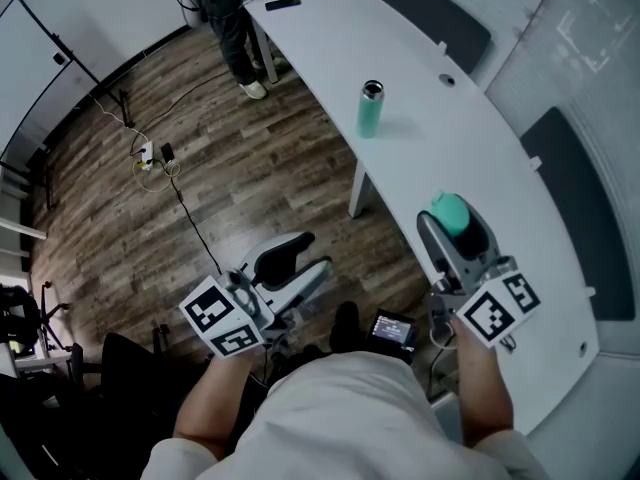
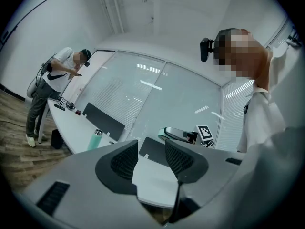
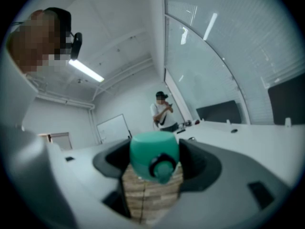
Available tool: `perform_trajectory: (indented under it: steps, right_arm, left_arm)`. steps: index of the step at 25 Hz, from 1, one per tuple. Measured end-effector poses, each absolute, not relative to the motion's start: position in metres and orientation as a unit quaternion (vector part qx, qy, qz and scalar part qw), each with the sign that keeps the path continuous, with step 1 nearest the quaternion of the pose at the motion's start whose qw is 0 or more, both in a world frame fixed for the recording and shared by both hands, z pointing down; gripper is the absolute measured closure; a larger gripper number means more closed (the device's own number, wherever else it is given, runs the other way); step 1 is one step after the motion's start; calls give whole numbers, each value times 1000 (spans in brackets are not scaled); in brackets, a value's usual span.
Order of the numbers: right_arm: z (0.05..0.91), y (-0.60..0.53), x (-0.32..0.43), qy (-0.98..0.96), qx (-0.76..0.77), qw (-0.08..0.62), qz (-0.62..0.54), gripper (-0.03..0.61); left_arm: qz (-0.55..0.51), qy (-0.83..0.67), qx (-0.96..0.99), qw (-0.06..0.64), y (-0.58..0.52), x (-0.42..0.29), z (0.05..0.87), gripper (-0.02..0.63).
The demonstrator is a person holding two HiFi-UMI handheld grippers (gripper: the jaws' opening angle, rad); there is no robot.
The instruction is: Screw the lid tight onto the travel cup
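- The right gripper [image 1: 455,218] is clamped on the green lid [image 3: 153,154]: in the right gripper view both dark jaws press against the lid's sides, and its spout cap faces the camera.
- In the head view the lid [image 1: 450,211] sits at the tip of that gripper, above the near part of the white curved table [image 1: 440,158].
- The left gripper [image 2: 151,156] has its jaws apart with nothing between them; only table and glass wall show through the gap.
- In the head view the left gripper [image 1: 295,265] hangs over the wooden floor [image 1: 150,218], off the table's edge and well apart from the right one.
- The travel cup [image 1: 370,110] stands upright on the table, its steel mouth uncovered, well ahead of both grippers and near the table's inner edge.
- The left gripper view shows the cup [image 2: 95,140] to the left of its jaws, farther along the table.
- A person [image 1: 232,28] stands at the table's far end, where small dark items lie.
- A power strip [image 1: 147,153] with cables lies on the floor.
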State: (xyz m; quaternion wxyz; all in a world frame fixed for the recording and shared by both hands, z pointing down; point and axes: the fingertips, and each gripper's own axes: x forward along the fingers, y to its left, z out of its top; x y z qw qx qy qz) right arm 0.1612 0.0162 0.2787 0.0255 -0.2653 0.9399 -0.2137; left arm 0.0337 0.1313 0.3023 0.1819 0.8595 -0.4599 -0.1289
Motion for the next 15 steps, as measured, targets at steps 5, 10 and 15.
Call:
perform_trajectory:
  steps: [5,10,15]
  right_arm:
    - [284,-6,164,941,-255,25,-220,265]
    - [288,-22,173,942,-255,24,-219,265]
    - [288,-31,177,939,-257,31,-225,265]
  left_arm:
    - [-124,-465,857,184,104,41,307,416]
    - [-123,-465,857,183,82,52,307,416]
    - [-114,-463,859,184,70,56,306,414]
